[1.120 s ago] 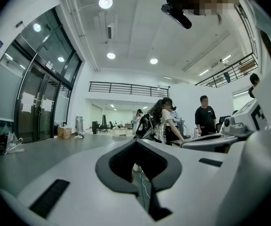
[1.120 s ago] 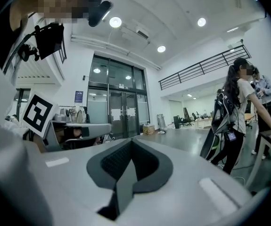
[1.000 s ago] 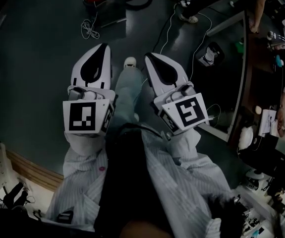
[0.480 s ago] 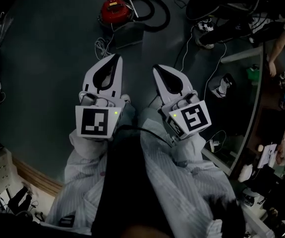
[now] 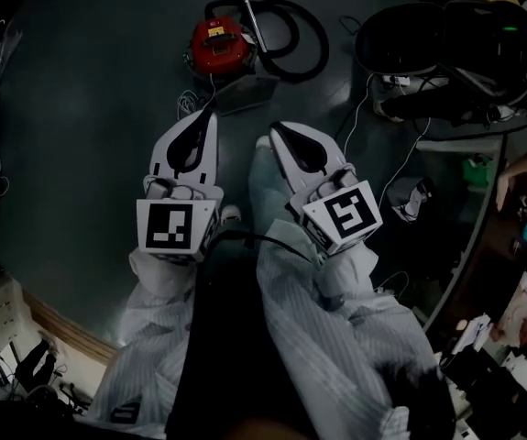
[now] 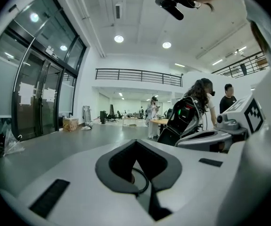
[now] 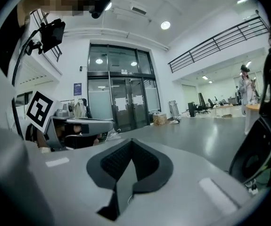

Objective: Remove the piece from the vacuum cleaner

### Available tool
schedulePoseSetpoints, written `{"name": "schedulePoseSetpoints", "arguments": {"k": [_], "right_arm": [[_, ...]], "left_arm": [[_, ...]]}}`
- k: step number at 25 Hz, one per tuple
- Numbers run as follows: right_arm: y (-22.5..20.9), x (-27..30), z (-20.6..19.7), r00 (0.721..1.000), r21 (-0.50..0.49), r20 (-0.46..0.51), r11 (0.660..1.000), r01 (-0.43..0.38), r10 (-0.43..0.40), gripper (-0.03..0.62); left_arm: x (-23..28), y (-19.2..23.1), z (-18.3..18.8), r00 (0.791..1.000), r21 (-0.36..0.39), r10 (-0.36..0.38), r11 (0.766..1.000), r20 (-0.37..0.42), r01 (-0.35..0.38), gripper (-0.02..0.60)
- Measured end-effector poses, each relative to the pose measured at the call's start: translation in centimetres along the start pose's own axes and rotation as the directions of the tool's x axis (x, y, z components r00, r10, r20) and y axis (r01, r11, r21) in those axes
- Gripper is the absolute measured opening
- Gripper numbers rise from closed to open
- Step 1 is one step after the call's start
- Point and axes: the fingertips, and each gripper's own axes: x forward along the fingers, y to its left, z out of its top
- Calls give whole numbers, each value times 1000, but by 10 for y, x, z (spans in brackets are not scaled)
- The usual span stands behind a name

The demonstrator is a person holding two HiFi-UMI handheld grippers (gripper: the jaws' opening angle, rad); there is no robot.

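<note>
The red vacuum cleaner (image 5: 219, 44) stands on the dark floor ahead, with its black hose (image 5: 292, 37) looped to its right and a thin metal wand (image 5: 252, 18) leaning over it. My left gripper (image 5: 208, 117) and right gripper (image 5: 276, 130) are held side by side in front of my body, well short of the vacuum. Both are shut with nothing between their jaws. The left gripper view shows its closed jaws (image 6: 136, 144) pointing across an open hall. The right gripper view shows its closed jaws (image 7: 131, 143) facing glass doors.
Coiled white cable (image 5: 188, 104) lies just before the vacuum. Large black bags (image 5: 446, 35) and more cables (image 5: 366, 108) sit at the upper right by a curved glass partition (image 5: 483, 218). People (image 6: 199, 102) stand at the right. Glass doors (image 7: 123, 102) are farther off.
I have walked forward: the vacuum cleaner has come lower and nearer in the head view. Both grippers stay shut and side by side.
</note>
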Motion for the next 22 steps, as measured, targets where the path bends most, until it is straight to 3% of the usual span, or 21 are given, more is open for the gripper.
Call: {"name": "schedulePoseSetpoints", "arguments": {"k": [3,9,15,18,22], "right_arm": [[-55,53,0,998,-4,-45,999,-49,49,2],[-138,127,-19,973,22,-173,988,-151,153,2],[-196,207,-89,934,18,-280,974,-226,221,3],[-216,250,-155,897,-12,-378,967,-253,230,5],[-243,295,-264,833,-52,-500,952,-301,236,17]], "left_arm": [[74,23,-3,1000,-5,-4,1000,-17,4,3],[177,64,-38,988,-72,80,993,-131,-90,3],[266,95,-123,966,-58,21,998,-260,-38,3],[298,119,-185,940,-59,-25,998,-340,5,3],[339,147,-292,876,-64,-86,996,-474,64,3]]}}
